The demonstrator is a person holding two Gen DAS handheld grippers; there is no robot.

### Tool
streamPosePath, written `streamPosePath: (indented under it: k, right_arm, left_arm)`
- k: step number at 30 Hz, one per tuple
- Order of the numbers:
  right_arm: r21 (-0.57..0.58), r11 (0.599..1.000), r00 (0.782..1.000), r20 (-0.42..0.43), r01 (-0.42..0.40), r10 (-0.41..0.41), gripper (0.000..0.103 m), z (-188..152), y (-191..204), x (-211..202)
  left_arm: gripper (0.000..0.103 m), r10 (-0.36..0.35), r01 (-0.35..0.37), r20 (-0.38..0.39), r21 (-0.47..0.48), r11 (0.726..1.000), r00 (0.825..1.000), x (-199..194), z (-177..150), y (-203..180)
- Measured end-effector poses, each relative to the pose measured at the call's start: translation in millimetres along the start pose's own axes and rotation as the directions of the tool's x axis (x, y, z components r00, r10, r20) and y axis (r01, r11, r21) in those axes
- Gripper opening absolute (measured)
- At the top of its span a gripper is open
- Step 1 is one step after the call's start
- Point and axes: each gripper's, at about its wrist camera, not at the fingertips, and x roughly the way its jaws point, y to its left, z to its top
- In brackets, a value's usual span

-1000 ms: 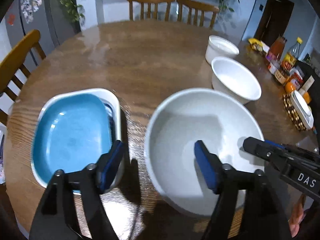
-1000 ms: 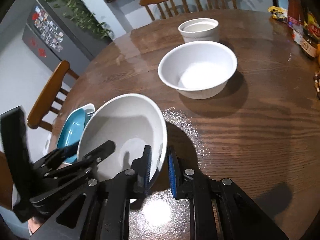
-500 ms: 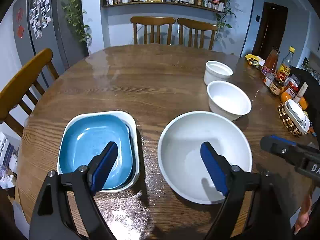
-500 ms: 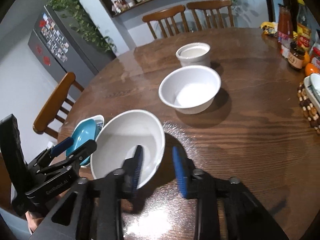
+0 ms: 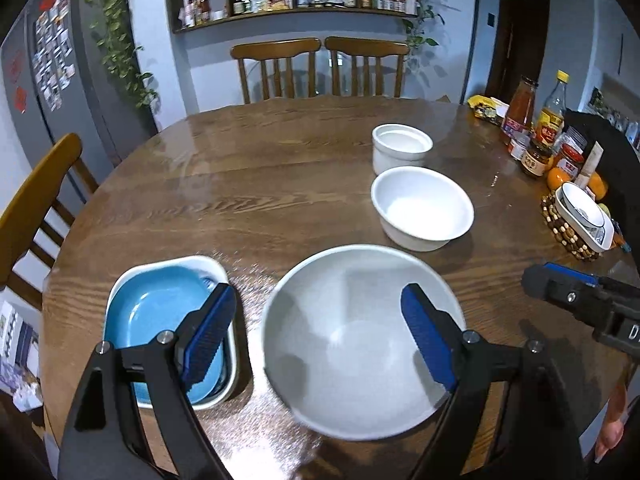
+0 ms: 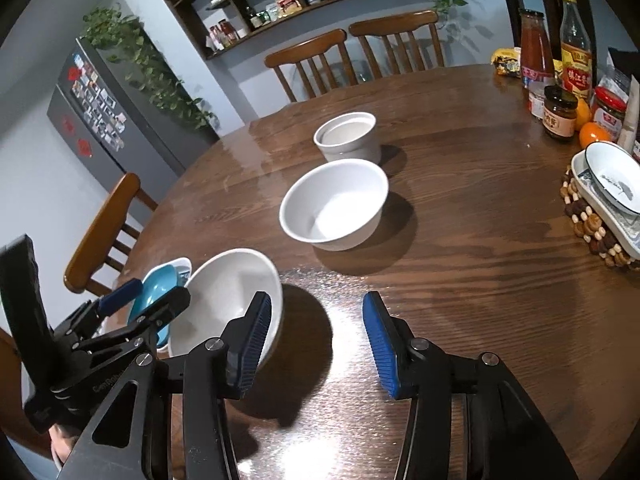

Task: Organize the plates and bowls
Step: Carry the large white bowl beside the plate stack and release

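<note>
A large white bowl (image 5: pixel 360 340) sits on the round wooden table (image 5: pixel 260 184); it also shows in the right wrist view (image 6: pixel 228 300). Left of it a blue dish (image 5: pixel 156 320) lies in a white square dish (image 5: pixel 208 266). A medium white bowl (image 5: pixel 422 208) and a small white ramekin (image 5: pixel 402 146) stand further back. My left gripper (image 5: pixel 320 332) is open above the large bowl and the dishes, holding nothing. My right gripper (image 6: pixel 316 340) is open and empty just right of the large bowl.
Bottles and jars (image 6: pixel 560 80), oranges (image 6: pixel 592 134) and a dish on a beaded mat (image 6: pixel 600 208) crowd the table's right edge. Wooden chairs stand at the back (image 5: pixel 320 68) and left (image 5: pixel 32 200). A fridge (image 5: pixel 40 80) is at far left.
My right gripper let go of the large bowl's rim, opened wide and drew back. Both grippers rose and pulled back from the table; the large bowl now rests on it.
</note>
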Motion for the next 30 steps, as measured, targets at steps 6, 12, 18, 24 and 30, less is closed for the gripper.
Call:
streamPosePath:
  k: [6, 12, 18, 24, 30]
  right_arm:
    - [0.016, 1.000, 1.000, -0.005, 0.012, -0.012, 0.049, 8, -10, 4]
    - [0.037, 0.999, 1.000, -0.006, 0.021, -0.021, 0.049, 25, -18, 14]
    - [0.031, 0.999, 0.999, -0.021, 0.043, -0.042, 0.049, 40, -20, 26]
    - [0.085, 0.995, 0.996, -0.070, 0.058, -0.052, 0.049, 54, -35, 53]
    - [0.129, 0.990, 0.993, -0.108, 0.058, -0.044, 0.049, 63, -46, 75]
  left_arm:
    - [0.084, -0.024, 0.024, -0.040, 0.007, 1.000, 0.999, 19, 18, -12]
    - [0.084, -0.058, 0.057, -0.111, -0.012, 0.998, 0.992, 45, 35, -21]
    - [0.084, -0.053, 0.048, -0.151, -0.031, 0.998, 0.987, 65, 53, -25]
    - [0.083, -0.046, 0.042, -0.203, -0.025, 0.999, 0.978, 90, 67, -34]
    - [0.078, -0.055, 0.051, -0.256, -0.022, 0.998, 0.965, 117, 72, -45]
